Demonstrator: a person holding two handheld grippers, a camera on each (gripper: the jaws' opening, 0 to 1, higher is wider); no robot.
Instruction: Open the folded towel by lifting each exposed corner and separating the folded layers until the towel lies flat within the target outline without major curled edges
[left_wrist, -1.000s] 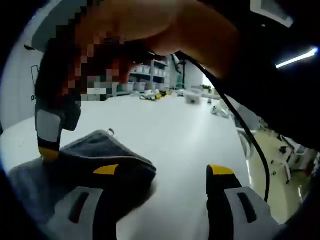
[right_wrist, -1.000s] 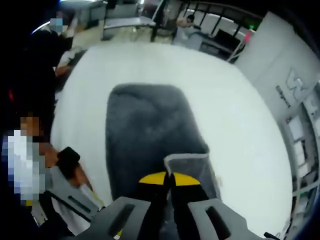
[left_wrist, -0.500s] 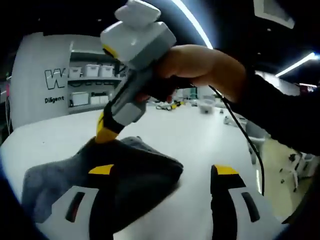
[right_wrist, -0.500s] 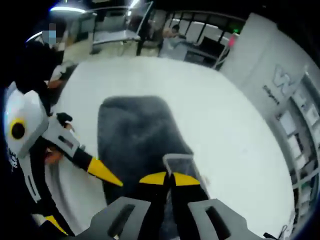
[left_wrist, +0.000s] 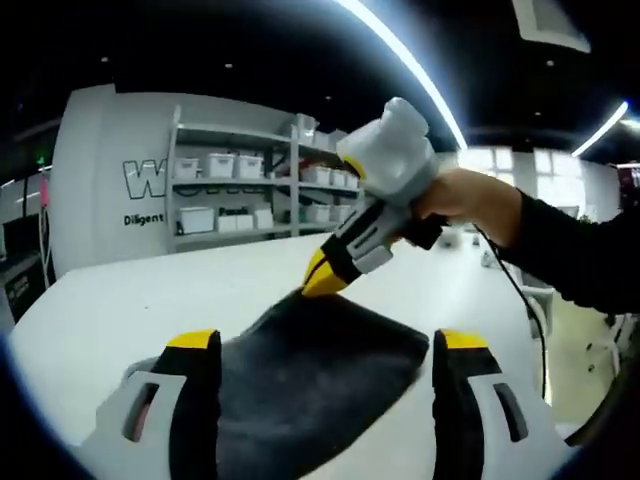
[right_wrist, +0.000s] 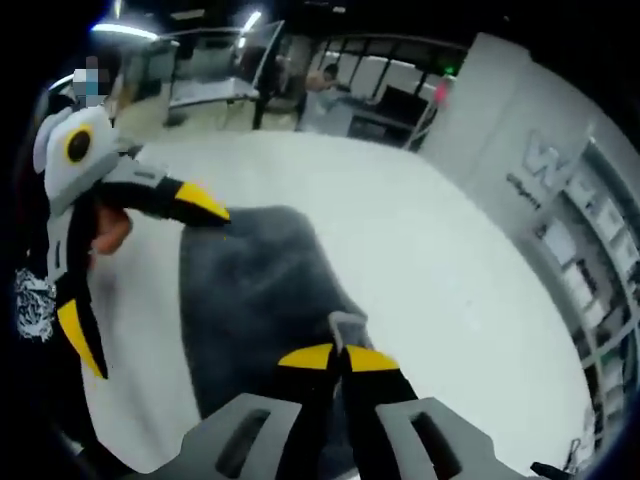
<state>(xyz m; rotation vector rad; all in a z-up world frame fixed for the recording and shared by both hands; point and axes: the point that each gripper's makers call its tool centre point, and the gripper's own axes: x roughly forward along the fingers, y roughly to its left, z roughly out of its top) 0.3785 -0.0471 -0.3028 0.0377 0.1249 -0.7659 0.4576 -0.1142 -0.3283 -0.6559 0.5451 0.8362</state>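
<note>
Unfolding is in its first step, as I judge it: one corner is lifted and the layers are not yet separated. Grey towel (right_wrist: 255, 300) lies on the white table (right_wrist: 440, 260), folded into a thick pad; no target outline can be made out on the surface. My right gripper (right_wrist: 337, 352) has its yellow tips pressed together on a pale hemmed corner of the towel, pinching it at the near edge. In the left gripper view the same pinch shows from the other side, right gripper (left_wrist: 322, 280) biting the far edge of the towel (left_wrist: 320, 370). My left gripper (left_wrist: 325, 345) stands with jaws wide apart, one on either side of the cloth, holding nothing.

Next move, as I read it: draw the pinched corner up and away to peel the top layer, while the left claw closes on a free corner or pins the lower layer.

Background: shelving with white bins (left_wrist: 225, 190) behind the table.
</note>
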